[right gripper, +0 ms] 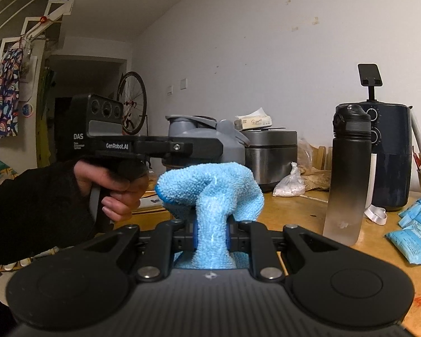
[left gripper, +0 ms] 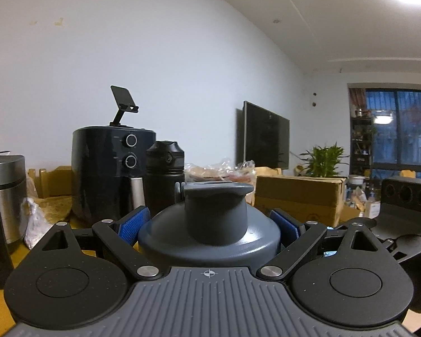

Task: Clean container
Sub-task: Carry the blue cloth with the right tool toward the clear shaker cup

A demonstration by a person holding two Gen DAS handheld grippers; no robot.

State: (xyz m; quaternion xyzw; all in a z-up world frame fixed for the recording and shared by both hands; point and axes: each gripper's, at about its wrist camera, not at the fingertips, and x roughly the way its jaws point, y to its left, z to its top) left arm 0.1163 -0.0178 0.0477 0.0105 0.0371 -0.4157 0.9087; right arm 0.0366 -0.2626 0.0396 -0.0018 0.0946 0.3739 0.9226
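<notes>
A grey container (left gripper: 213, 210) with a wide domed top and a cap fills the middle of the left wrist view. My left gripper (left gripper: 209, 221) is shut on it, one blue pad (left gripper: 134, 224) pressed to each side. From the right wrist view, a hand holds that left gripper (right gripper: 179, 147) level, with the grey container (right gripper: 205, 137) at its tip above the table. My right gripper (right gripper: 212, 233) is shut on a fluffy light-blue cloth (right gripper: 210, 185). The cloth bunches up in front of the jaws, just below and in front of the container.
On the wooden table (right gripper: 294, 210) stand a black-to-clear bottle (right gripper: 348, 174), a dark air fryer (right gripper: 390, 154), a steel rice cooker (right gripper: 269, 151) and a small white bag (right gripper: 290, 185). Blue packets (right gripper: 412, 238) lie at the right. A cardboard box (left gripper: 297, 196) sits behind.
</notes>
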